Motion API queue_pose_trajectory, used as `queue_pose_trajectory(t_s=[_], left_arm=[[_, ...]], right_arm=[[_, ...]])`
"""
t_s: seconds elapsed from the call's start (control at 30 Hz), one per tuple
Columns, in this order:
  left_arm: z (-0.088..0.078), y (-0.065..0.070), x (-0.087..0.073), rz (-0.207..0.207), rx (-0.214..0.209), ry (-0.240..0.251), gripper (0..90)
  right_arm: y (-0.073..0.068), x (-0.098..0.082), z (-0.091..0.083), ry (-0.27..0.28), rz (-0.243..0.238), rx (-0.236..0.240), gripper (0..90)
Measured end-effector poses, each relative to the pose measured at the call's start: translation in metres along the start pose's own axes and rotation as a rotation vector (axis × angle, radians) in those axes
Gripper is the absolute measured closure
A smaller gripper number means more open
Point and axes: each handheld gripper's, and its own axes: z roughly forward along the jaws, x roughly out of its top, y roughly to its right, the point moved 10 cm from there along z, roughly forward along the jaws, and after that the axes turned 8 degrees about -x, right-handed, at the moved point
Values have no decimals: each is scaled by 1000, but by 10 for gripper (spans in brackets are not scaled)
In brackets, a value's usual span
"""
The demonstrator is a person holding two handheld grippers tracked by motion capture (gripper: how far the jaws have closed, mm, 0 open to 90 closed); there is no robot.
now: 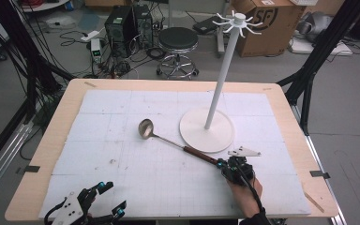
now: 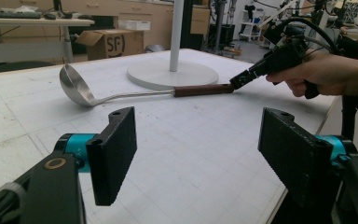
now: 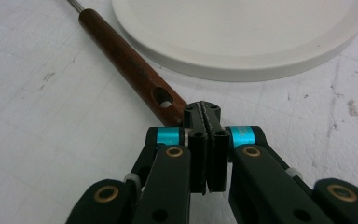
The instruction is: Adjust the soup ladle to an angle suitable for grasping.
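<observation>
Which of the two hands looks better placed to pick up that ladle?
Right, probably. The right gripper sits at the end of the ladle handle, jaws shut, tips against the wooden end, though not gripping it. The left gripper is open near the table's front edge, well away from the ladle.

The wooden tabletop (image 1: pixel 56 122) carries a white gridded mat (image 1: pixel 122 164); on it lie a ladle (image 1: pixel 168 139) mid-table and a rack's round base (image 1: pixel 194 136) toward the right edge.
</observation>
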Motion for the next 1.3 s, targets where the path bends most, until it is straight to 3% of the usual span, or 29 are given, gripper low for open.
queue_pose_trajectory(t_s=[0.37,0.77,0.8,0.83,0.87,0.9,0.97,1.03,1.07,1.1,1.13,1.17,1.2,1.23,1.3], left_arm=[[1,2,1,3,-3,3,285],[-2,1,1,3,-1,5,285],[-2,0,1,4,-1,4,285],[-3,0,1,8,0,5,285],[-3,-1,1,6,-1,7,285],[-3,-2,1,7,0,8,284],[-2,-4,1,2,-2,8,284],[-3,-5,0,3,-5,8,284],[-3,-5,0,3,-5,8,284],[-3,-5,0,3,-4,6,284],[-4,-6,-1,5,-6,4,284],[-4,-6,-1,5,-6,4,284],[-4,-6,-1,7,-5,3,285],[-5,-6,-1,7,-4,2,285],[-5,-8,0,4,0,6,284]], right_arm=[[-33,8,15,13,-20,6,894],[-38,11,16,27,-35,15,894],[-38,11,13,39,-39,17,894],[-35,12,3,100,-44,34,894],[-35,12,3,100,-44,34,894],[-29,13,-12,183,-40,62,894],[-21,11,-28,258,-48,74,894],[-10,13,-43,309,-26,80,893],[-4,14,-51,339,-18,83,873],[1,17,-59,374,-18,72,733],[6,19,-65,408,-22,50,533],[6,19,-65,408,-22,50,533],[15,18,-73,434,-23,7,402],[15,18,-73,434,-23,7,402],[19,16,-78,467,-35,8,284]])
